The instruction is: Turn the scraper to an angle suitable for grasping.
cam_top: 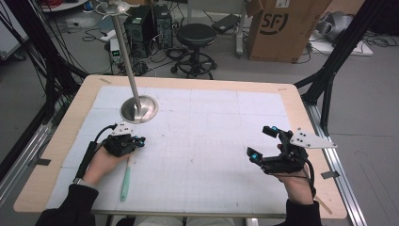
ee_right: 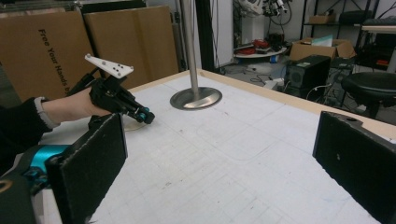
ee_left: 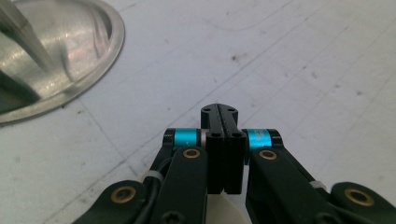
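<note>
Left gripper [cam_top: 139, 140] has its jaws pressed together on the pale tip of a mint-green plastic toothbrush [cam_top: 125, 181], which trails toward 6 o'clock over the white gridded mat [cam_top: 211, 141]. Right gripper [cam_top: 263, 143] waits wide apart, empty. Best kept pinched firm and level, clear of the round steel stand base [cam_top: 139, 109] at 12 o'clock.

1. The white gridded mat [cam_top: 211, 141] lies bare across its middle, from the left gripper [cam_top: 139, 140] over to the right gripper [cam_top: 262, 143], so there is open passage between the hands
2. A metal pole [cam_top: 126, 52] rises from a round steel base [cam_top: 139, 109] just ahead of the left gripper, blocking the far-left corner
3. A green toothbrush [cam_top: 125, 176] lies beside the left hand [cam_top: 101, 162], near the mat's front edge
</note>
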Motion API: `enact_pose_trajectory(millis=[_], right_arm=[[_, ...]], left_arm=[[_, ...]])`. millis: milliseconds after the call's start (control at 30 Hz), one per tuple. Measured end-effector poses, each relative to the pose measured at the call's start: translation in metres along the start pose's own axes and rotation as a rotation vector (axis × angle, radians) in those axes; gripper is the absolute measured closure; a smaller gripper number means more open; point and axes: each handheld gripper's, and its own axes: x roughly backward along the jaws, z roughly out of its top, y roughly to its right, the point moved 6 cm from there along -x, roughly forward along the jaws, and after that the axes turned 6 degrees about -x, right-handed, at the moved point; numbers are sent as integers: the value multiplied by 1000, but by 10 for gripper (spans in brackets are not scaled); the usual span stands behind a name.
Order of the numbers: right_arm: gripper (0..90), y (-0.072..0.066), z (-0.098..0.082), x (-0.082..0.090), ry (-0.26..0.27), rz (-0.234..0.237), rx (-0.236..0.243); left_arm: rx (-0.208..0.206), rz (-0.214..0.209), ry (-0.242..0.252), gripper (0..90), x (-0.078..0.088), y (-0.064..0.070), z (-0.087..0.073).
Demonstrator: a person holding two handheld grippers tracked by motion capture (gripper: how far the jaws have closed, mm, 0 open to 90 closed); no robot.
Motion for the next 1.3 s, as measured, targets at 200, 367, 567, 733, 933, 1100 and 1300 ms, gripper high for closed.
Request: enact_pose_trajectory(millis=[200,367,567,733,933,1100,1300], right_arm=[[18,1,0,5,6,-10,-2],[18,0,-1,3,2,-4,-2],[19,0,-2,0,-8,5,-4],[18,1,-1,1,-3,2,-9],[19,-1,-2,-2,-8,24,-21],[18,-1,-3,-4,-14,24,-19],[18,0,-2,-7,-13,29,-21]], left_arm=[[-20,2,-15,897,-2,-2,-4],[-27,18,-30,898,1,-3,-5],[-28,34,-39,899,4,-6,-8],[-49,47,-45,899,8,-7,-11],[-82,60,-54,899,14,-8,-15],[-112,92,-69,899,22,-13,-22],[-75,93,-59,899,32,-18,-30]])
